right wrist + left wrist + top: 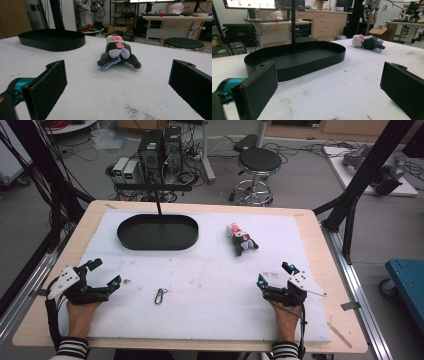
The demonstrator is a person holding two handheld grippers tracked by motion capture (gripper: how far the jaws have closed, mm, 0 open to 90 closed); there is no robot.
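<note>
A small dark plush toy (241, 240) with a white head and pink spots lies on the white mat, right of centre; it appears in the right gripper view (117, 55) and far off in the left gripper view (368, 42). A black oval tray (158, 232) (294, 60) (51, 38) stands empty at the back left. My left gripper (105, 272) rests open at the front left, jaws wide with nothing between them. My right gripper (275, 274) rests open at the front right, pointing at the toy from a short way off.
A small metal carabiner (160, 295) lies on the mat between the two grippers. A thin black post (159, 202) rises behind the tray. A black stool (256, 170) and computer cases stand on the floor beyond the table's far edge.
</note>
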